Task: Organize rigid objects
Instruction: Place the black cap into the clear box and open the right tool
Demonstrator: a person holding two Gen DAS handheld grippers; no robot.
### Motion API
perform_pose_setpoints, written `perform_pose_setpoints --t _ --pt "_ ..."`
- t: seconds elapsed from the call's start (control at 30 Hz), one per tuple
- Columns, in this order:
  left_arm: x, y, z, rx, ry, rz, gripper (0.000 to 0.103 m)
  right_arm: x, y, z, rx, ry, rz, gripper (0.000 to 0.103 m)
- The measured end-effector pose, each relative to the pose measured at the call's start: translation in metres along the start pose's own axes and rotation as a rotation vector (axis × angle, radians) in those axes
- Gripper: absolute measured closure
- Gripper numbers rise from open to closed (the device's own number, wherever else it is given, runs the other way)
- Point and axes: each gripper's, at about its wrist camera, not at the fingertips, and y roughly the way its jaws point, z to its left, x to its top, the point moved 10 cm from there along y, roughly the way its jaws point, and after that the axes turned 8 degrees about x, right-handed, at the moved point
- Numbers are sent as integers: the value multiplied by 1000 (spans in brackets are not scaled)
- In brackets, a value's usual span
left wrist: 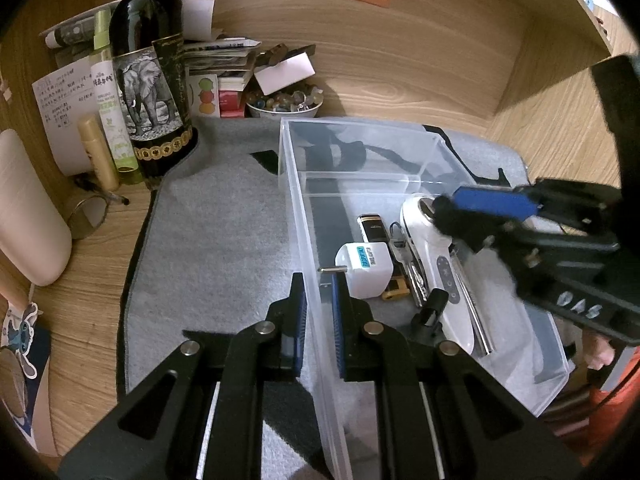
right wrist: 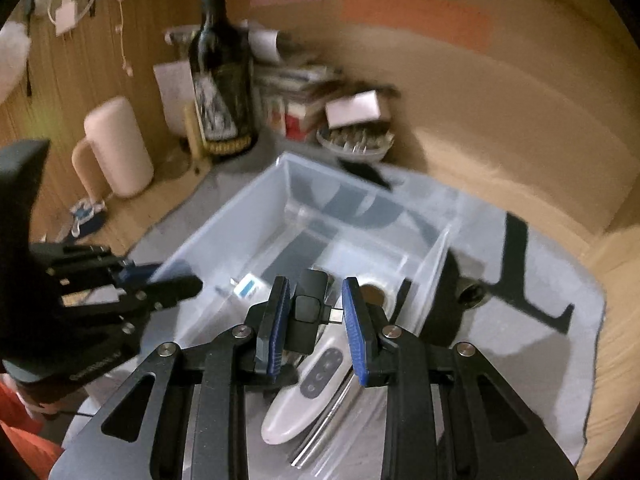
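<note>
A clear plastic bin [left wrist: 360, 125] stands on a grey mat [left wrist: 220, 220]. In it lie a white handheld device [left wrist: 440, 264], a white plug adapter [left wrist: 366, 268], keys [left wrist: 404, 264] and a black-and-gold stick [left wrist: 372, 228]. My left gripper [left wrist: 316, 284] is shut on the bin's left wall, one finger inside and one outside. My right gripper [right wrist: 316, 284] hovers over the bin [right wrist: 240, 208] above the white device [right wrist: 312, 384]. It is shut on a small black gadget [right wrist: 306, 314] whose metal plug points at the right pad. The left wrist view shows the right gripper [left wrist: 448, 216] blurred.
A dark wine bottle [left wrist: 148, 80], a green spray bottle [left wrist: 112, 112], stacked papers and a bowl of stones [left wrist: 284, 106] crowd the back left. A pink cylinder [left wrist: 24, 208] stands at the left. Wooden walls enclose the desk. A round metal item [right wrist: 472, 292] lies right of the bin.
</note>
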Motion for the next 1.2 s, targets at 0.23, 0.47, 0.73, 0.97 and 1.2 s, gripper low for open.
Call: perform_pose_setpoints --t 0.23,0.47,0.73,0.97,1.2 --pt "0 0 0 -2 -1 -1 91 -14 15 0 27 18 88 78" --pt "0 0 1 -1 0 -1 91 -17 16 -1 39 42 102 72" --pt "0 1 2 1 1 0 91 -1 -13 -7 7 38 5 45" --pt "0 1 1 1 1 0 91 19 -50 -29 -58 70 -122 32" --pt "0 1 1 2 2 -1 91 27 -74 -63 -127 123 -185 27"
